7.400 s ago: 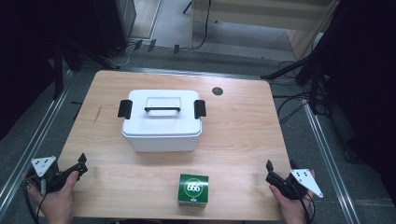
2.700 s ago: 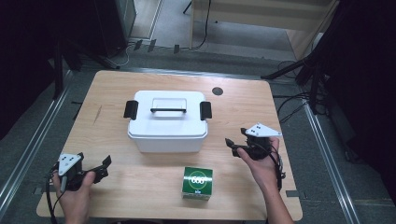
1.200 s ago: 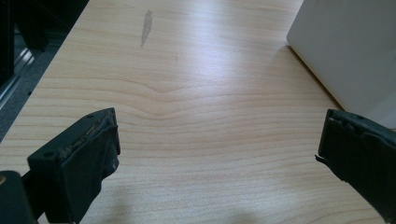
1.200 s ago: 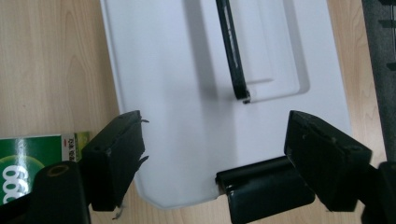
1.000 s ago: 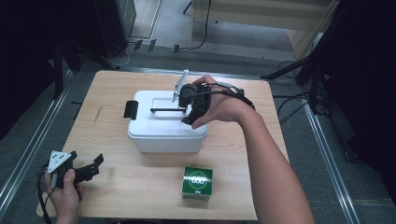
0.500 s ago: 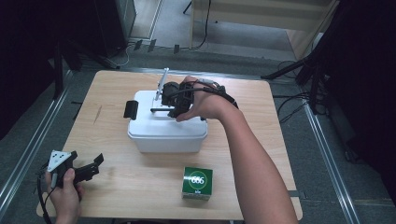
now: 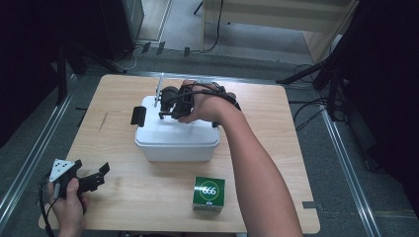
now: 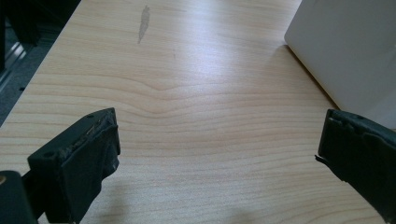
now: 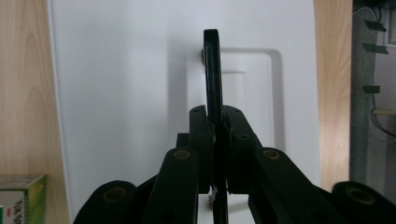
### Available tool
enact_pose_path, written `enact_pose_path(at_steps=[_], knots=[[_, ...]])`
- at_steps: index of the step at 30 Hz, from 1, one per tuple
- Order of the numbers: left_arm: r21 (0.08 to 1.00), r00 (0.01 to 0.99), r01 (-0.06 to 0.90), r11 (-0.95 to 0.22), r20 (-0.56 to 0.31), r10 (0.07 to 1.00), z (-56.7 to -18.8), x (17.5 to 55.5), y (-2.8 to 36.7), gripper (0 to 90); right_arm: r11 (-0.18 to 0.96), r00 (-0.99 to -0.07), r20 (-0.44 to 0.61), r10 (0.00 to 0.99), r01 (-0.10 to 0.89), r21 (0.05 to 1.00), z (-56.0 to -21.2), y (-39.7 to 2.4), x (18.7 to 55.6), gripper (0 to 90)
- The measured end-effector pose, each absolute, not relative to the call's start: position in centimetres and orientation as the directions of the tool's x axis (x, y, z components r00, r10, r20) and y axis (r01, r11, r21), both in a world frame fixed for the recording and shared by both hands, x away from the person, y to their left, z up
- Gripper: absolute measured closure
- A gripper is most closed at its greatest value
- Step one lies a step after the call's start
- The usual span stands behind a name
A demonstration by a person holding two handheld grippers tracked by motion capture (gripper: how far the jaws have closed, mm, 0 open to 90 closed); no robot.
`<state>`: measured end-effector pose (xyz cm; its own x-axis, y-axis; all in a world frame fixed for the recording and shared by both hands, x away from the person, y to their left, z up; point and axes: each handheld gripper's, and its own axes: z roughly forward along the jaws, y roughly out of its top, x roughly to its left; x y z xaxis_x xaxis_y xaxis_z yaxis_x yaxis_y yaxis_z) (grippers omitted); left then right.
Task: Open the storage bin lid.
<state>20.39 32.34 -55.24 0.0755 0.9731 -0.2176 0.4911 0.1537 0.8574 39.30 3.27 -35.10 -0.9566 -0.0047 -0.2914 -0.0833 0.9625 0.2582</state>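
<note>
White box (image 7: 177, 140) sits mid-table; its black lid handle (image 9: 212, 74) stands upright. Right gripper (image 9: 218, 128) w/ jaws just closing, now clamped on the handle. Left gripper (image 8: 217, 154) wide open, holding nothing, near table's (image 7: 276, 128) front-left corner. Green carton (image 7: 208, 193) in front of box.

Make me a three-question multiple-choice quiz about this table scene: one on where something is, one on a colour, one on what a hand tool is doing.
1. Where does the green box sit? A) on the lid B) on the table in front of the white bin C) on the floor
2. What colour is the lid handle? A) black B) red C) white
3. The right tool is: A) wide open B) shut on the lid handle C) lying on the table

Answers: B, it rests on bare wood near the person; A, a dark bar against white; B, both jaws press it.
</note>
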Motion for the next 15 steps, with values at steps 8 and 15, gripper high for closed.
enact_pose_path(at_steps=[8, 15], knots=[[0.855, 0.075, 0.494, 0.154, -0.219, 0.973, -55.3, 20.5, 32.3, 0.0, 0.958, -0.958, -0.287, -0.026, -0.106, 0.267, -34.3, 2.9, 39.4, 85.3], [0.852, 0.075, 0.500, 0.153, -0.219, 0.973, -55.3, 20.6, 32.3, 0.0, 0.947, -0.952, -0.306, -0.017, -0.113, 0.299, -32.6, 2.4, 39.4, 85.4]])
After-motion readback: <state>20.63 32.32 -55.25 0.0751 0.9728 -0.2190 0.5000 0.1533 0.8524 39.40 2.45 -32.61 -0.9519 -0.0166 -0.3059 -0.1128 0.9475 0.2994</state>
